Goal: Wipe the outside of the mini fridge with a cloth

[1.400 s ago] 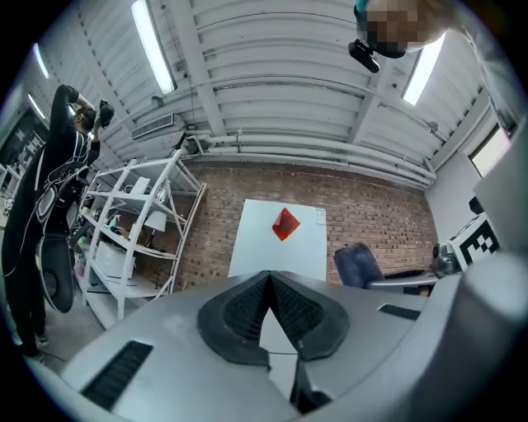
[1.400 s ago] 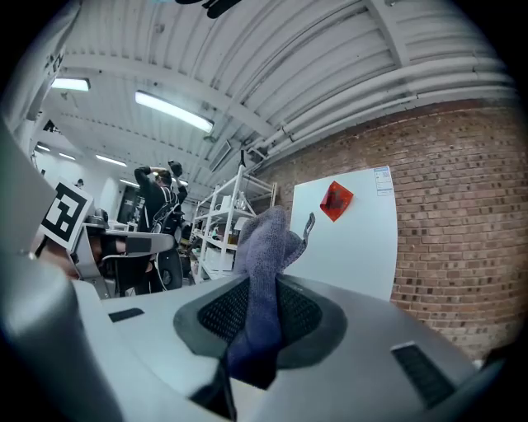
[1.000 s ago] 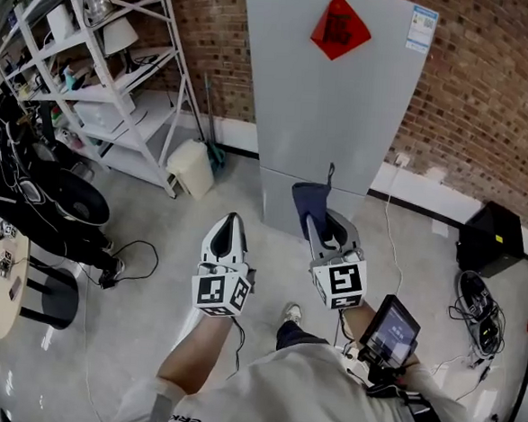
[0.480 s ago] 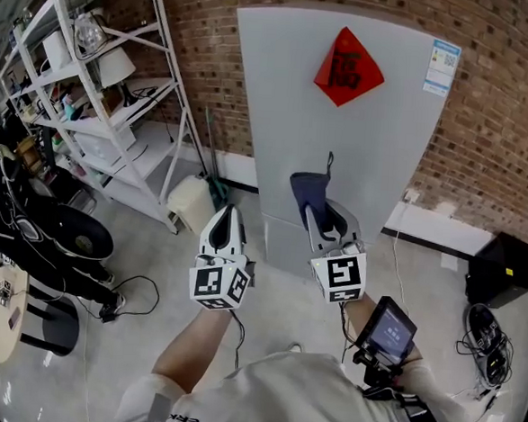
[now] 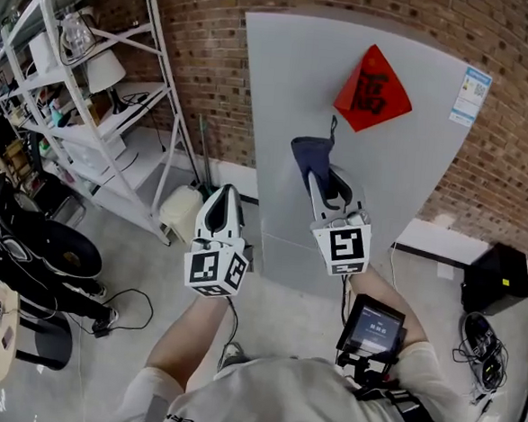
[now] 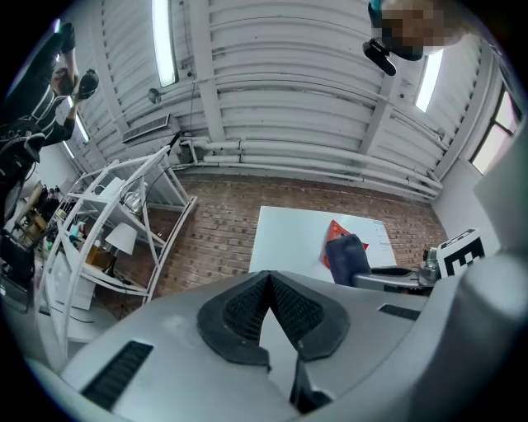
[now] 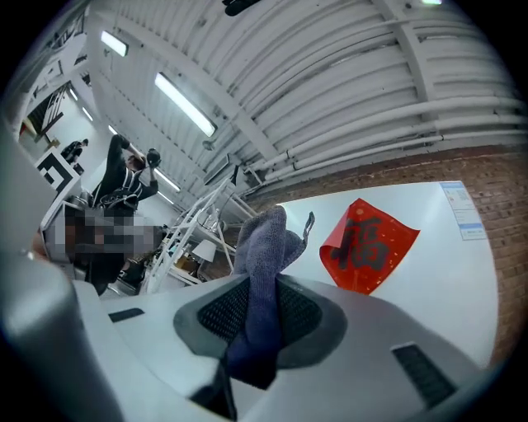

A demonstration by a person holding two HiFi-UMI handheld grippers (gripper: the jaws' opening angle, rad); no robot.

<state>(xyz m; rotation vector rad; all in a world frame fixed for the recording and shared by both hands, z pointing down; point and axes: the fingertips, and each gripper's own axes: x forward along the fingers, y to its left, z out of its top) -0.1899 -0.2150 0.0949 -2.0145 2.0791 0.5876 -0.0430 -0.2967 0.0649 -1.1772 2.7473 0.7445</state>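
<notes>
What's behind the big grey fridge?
A red brick wall stands behind the fridge and shows on both sides of it. The stretch of wall directly behind is covered by the fridge, so anything there cannot be seen.

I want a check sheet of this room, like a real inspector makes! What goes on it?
Surface: grey fridge front, no marks visible.
Job's things: dark blue cloth held up at the fridge; contact cannot be told.
Clutter: red diamond paper and label sticker on the fridge; beige bin beside it.
Grippers: left gripper shut, empty; right gripper shut on the cloth.
Cables: black cables on the floor, at both sides.
Surroundings: brick wall, white shelf rack, black box.
</notes>
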